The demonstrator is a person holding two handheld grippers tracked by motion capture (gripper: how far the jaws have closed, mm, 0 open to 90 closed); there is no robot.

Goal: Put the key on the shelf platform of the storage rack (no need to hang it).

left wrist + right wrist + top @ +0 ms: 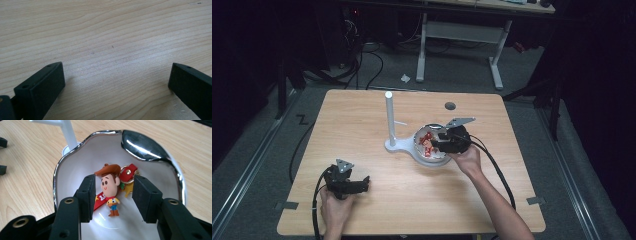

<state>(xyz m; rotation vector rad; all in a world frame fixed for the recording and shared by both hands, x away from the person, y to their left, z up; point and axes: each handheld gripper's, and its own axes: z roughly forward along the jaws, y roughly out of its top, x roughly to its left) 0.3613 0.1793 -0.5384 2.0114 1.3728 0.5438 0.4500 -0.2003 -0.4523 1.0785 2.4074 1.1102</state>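
Observation:
A small cowboy figure keychain (110, 187) with a brown hat, a red strap and a gold ring lies in a white bowl with a chrome rim (75, 150). My right gripper (113, 192) is lowered into the bowl (421, 156), open, with one jaw on each side of the figure and not closed on it. In the high view the right gripper (443, 141) covers the bowl's right side, red keychain parts (427, 141) showing beside it. My left gripper (362, 184) rests near the table's front left, open over bare wood (115, 75).
A white stand with an upright post (389, 117) and a short side peg rises from a base joined to the bowl. A round hole (450, 106) sits in the tabletop behind it. Cables trail from both grippers toward the front edge.

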